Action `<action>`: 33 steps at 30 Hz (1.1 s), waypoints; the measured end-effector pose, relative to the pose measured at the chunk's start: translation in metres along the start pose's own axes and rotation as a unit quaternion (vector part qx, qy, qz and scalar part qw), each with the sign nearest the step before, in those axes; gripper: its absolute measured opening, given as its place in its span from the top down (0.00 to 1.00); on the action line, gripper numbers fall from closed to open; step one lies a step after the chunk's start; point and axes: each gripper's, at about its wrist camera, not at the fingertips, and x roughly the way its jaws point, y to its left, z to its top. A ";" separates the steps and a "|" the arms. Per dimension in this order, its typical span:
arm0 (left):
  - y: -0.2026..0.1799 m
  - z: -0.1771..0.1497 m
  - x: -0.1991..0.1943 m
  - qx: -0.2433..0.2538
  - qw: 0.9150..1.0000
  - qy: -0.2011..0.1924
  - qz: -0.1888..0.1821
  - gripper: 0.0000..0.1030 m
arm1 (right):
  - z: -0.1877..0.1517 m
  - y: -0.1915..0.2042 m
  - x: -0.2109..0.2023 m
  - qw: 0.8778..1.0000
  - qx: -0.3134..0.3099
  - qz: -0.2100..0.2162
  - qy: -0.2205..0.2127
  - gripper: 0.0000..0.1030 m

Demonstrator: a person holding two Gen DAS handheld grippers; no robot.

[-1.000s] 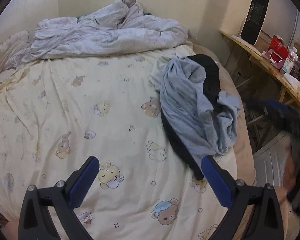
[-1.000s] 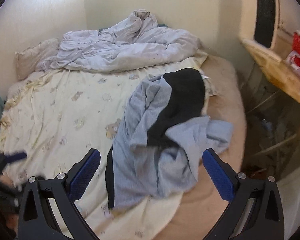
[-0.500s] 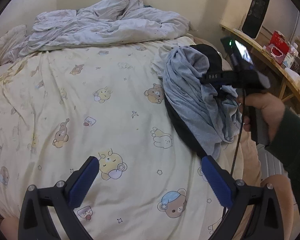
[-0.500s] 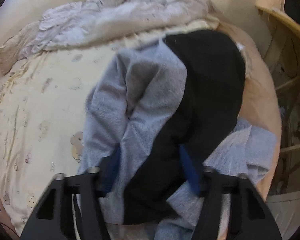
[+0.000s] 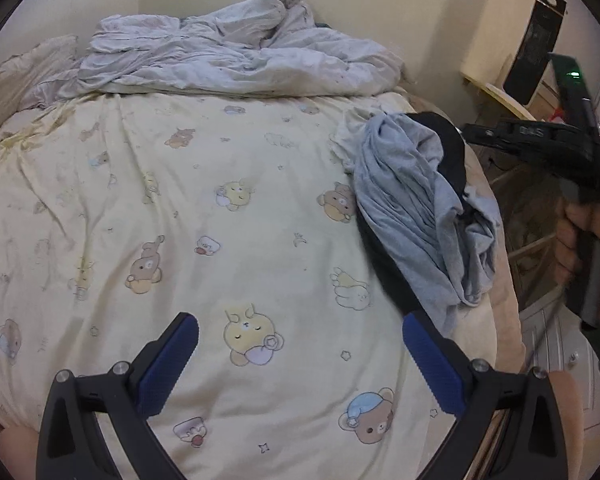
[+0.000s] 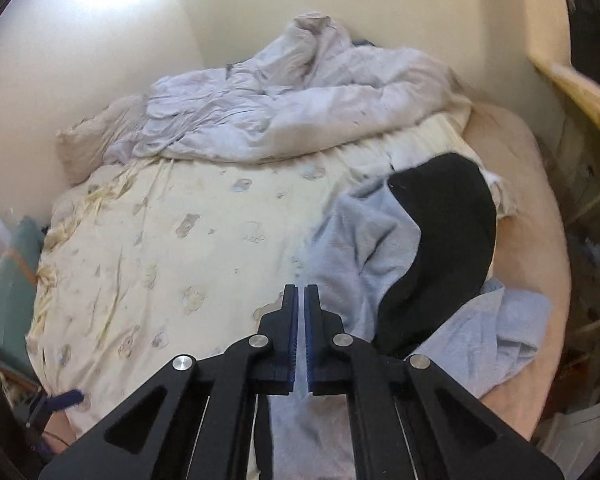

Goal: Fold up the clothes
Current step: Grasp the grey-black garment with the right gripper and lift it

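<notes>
1. Right hand-held gripper [image 6: 301, 292], lower centre: clenched, apparently empty.
2. Left hand-held gripper [image 5: 300, 354]: released.
3. Clothes [image 5: 416, 208], right of frame: crumpled at bed [image 5: 180, 200] edge; careless tugging could drag them off.

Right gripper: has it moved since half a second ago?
Yes. The right gripper has pulled back from the clothes pile; the crumpled duvet by the wall now shows in full. Its jaws have shut, apparently on nothing.
</notes>
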 end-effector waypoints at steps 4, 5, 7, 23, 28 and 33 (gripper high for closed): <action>0.001 -0.002 0.000 -0.005 1.000 0.001 -0.003 0.01 | -0.009 -0.010 0.007 1.000 -0.005 -0.025 0.018 0.95; 0.001 -0.003 0.000 -0.006 1.000 0.001 -0.004 0.01 | -0.012 -0.016 0.014 0.999 0.001 -0.027 0.028 0.94; 0.002 -0.004 0.000 -0.009 1.000 0.001 -0.005 0.01 | -0.018 -0.028 0.028 0.998 0.012 -0.030 0.049 0.89; -0.001 -0.008 0.024 -0.005 1.000 0.028 -0.003 0.01 | -0.025 -0.049 0.074 0.996 0.000 -0.064 0.069 0.40; 0.001 -0.009 0.025 -0.009 0.999 0.031 -0.003 0.01 | -0.025 -0.041 0.055 0.999 -0.010 -0.039 0.025 0.00; 0.001 -0.010 0.027 -0.009 0.999 0.036 -0.006 0.01 | -0.023 -0.032 0.064 0.994 -0.052 -0.087 0.032 0.00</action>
